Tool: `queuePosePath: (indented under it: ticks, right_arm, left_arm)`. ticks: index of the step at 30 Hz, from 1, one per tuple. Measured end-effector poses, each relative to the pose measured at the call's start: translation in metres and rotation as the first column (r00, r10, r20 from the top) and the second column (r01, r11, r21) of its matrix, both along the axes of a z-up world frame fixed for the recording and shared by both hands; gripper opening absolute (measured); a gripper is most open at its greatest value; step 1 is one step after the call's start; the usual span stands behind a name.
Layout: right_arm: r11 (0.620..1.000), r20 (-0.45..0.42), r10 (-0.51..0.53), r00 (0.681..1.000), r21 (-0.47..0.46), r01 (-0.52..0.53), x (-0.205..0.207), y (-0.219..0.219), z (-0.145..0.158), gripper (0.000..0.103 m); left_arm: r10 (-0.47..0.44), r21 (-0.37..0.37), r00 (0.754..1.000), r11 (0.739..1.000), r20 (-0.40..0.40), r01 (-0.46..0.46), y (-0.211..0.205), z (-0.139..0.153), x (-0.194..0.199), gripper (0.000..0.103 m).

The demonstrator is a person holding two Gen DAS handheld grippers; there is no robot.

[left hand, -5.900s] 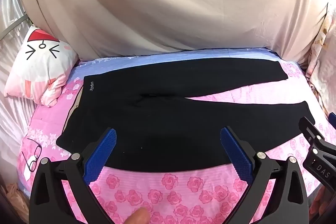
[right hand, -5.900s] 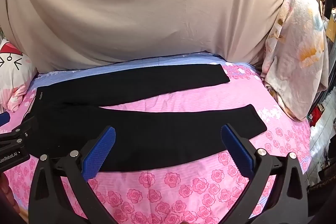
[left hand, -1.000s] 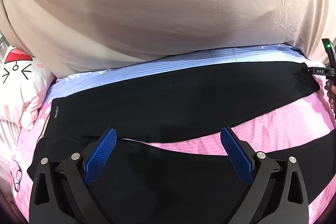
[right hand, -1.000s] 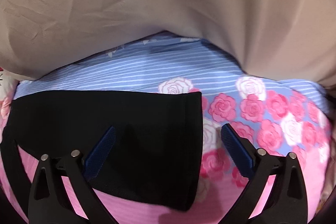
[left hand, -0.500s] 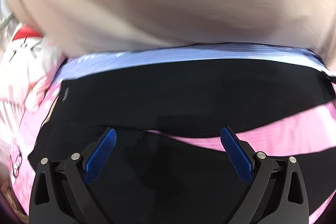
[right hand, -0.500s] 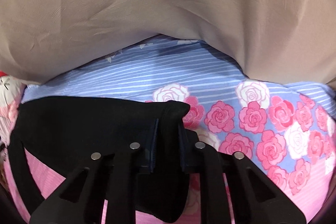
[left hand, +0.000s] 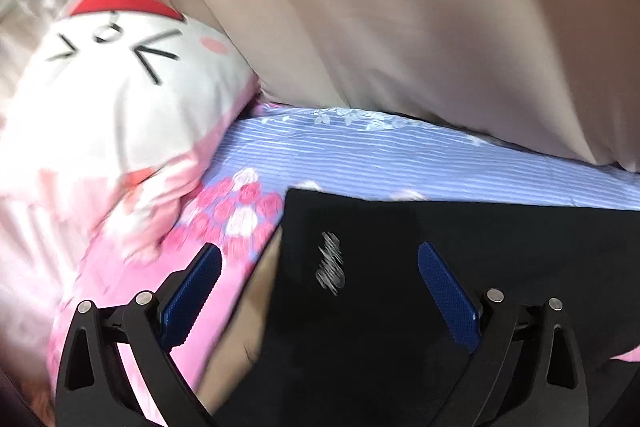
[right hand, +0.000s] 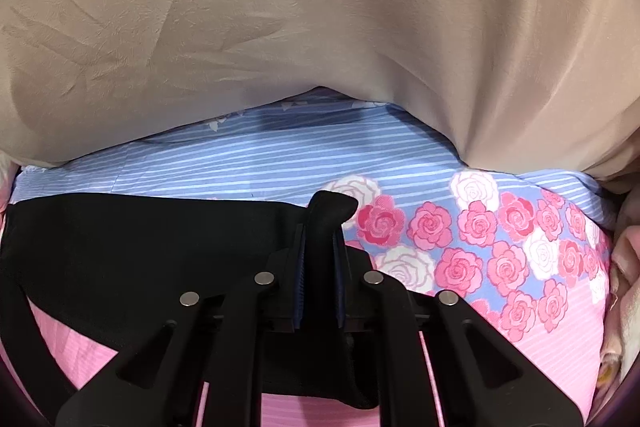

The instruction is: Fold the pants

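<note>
Black pants (left hand: 400, 267) lie flat on the flowered bed sheet (left hand: 360, 155). In the left wrist view I see their waistband end with a silver logo (left hand: 330, 263); my left gripper (left hand: 320, 291) hovers open over that corner, one blue pad (left hand: 192, 291) over the sheet and the other on the black cloth side. In the right wrist view the far leg's hem (right hand: 332, 207) is pinched upright between the pads of my right gripper (right hand: 320, 267), which is shut on it. The rest of that leg (right hand: 140, 247) stretches to the left.
A beige curtain (right hand: 320, 27) hangs along the bed's far side. A white cartoon-face pillow (left hand: 120, 99) lies left of the waistband. Tan lining or cloth (left hand: 248, 327) shows at the waistband's left edge. Patterned fabric (right hand: 624, 267) sits at the bed's right end.
My left gripper swept fast to the left, from above the legs to the waistband corner by the pillow. My right gripper shut on the far leg's hem and lifted it slightly.
</note>
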State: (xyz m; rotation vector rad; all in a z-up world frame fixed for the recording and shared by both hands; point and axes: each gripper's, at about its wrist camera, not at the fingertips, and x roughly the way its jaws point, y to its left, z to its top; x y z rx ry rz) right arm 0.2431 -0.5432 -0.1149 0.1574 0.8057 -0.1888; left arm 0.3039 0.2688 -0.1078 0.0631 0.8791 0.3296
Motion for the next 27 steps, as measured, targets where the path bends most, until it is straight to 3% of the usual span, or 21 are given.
queuePosePath:
  ticks: [3,7,13,18,21,25,27]
  right_arm:
    - [1.000,-0.005,-0.015,1.000,-0.010,0.015,0.006,0.005,0.000,0.011]
    - [1.000,-0.020,-0.019,1.000,-0.026,0.018,0.016,0.014,-0.001,0.011]
    - [0.999,-0.033,-0.024,0.999,-0.045,0.023,0.031,0.024,-0.006,0.011]
    - [0.999,-0.030,-0.038,0.999,-0.036,0.037,0.037,0.023,-0.010,0.011]
    - [0.998,-0.025,-0.046,0.999,-0.032,0.045,0.034,0.021,-0.013,0.011]
    - [0.998,-0.009,-0.057,0.998,-0.020,0.057,0.026,0.017,-0.012,0.011]
    - [0.998,-0.004,-0.058,0.998,-0.018,0.058,0.024,0.016,-0.012,0.011]
  left_arm:
    - [-0.076,-0.045,0.996,0.996,-0.045,0.074,0.035,-0.015,0.024,0.096]
    - [-0.193,-0.115,0.973,0.977,-0.125,0.179,0.056,-0.044,0.047,0.096]
    - [-0.321,-0.241,0.935,0.929,-0.148,0.281,0.065,-0.070,0.062,0.096]
    - [-0.358,-0.270,0.925,0.910,-0.129,0.315,0.064,-0.083,0.075,0.093]
    - [-0.378,-0.257,0.918,0.905,-0.120,0.339,0.057,-0.082,0.082,0.079]
    - [-0.423,-0.293,0.899,0.878,-0.109,0.378,0.048,-0.075,0.078,0.030]
    - [-0.421,-0.291,0.900,0.880,-0.114,0.375,0.041,-0.074,0.076,0.022]
